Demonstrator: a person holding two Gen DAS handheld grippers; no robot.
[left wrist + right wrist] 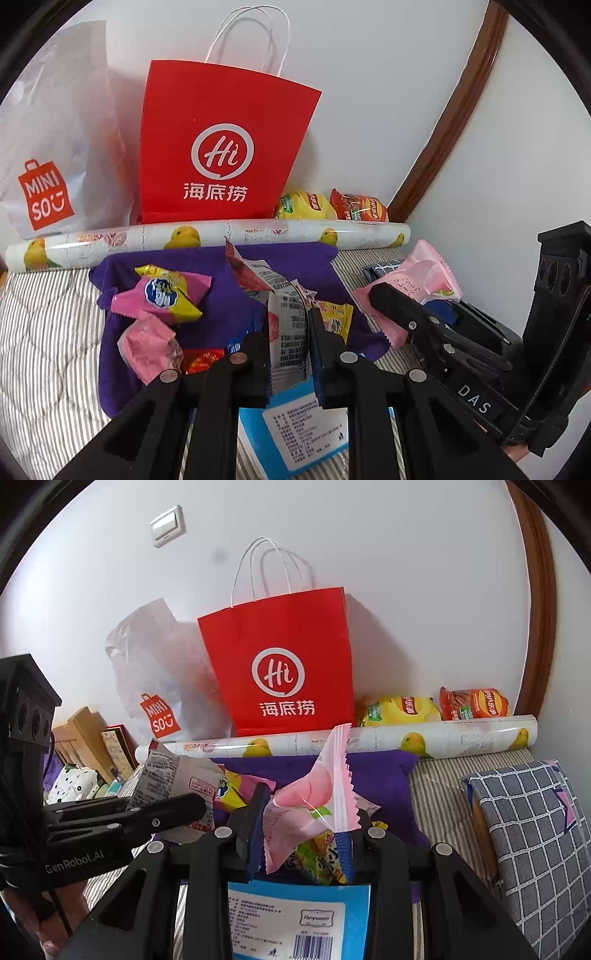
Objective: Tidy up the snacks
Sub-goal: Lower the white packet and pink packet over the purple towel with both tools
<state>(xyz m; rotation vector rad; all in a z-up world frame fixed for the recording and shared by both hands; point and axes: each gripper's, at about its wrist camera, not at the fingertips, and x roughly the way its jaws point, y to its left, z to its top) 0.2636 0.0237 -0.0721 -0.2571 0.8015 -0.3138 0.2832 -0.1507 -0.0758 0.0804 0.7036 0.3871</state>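
My left gripper (pixel 288 328) is shut on a white and red snack packet (pixel 286 314), held above a purple cloth (pixel 288 266) strewn with snacks; it also shows in the right wrist view (pixel 166 779). My right gripper (pixel 299 812) is shut on a pink peach-print packet (pixel 314 805), seen from the left wrist view (pixel 417 284) at right. On the cloth lie a pink and yellow packet (pixel 168 293), a pink wrapped sweet (pixel 149 343) and a small yellow packet (pixel 338 315). A blue box (pixel 295 915) sits below both grippers.
A red paper bag (pixel 221 147) and a white Miniso bag (pixel 48 147) stand against the wall behind a duck-print roll (pixel 221 236). Two chip bags (pixel 332 206) lie behind the roll. A grey checked pillow (pixel 535 830) is at right. Striped bedding (pixel 44 332) lies underneath.
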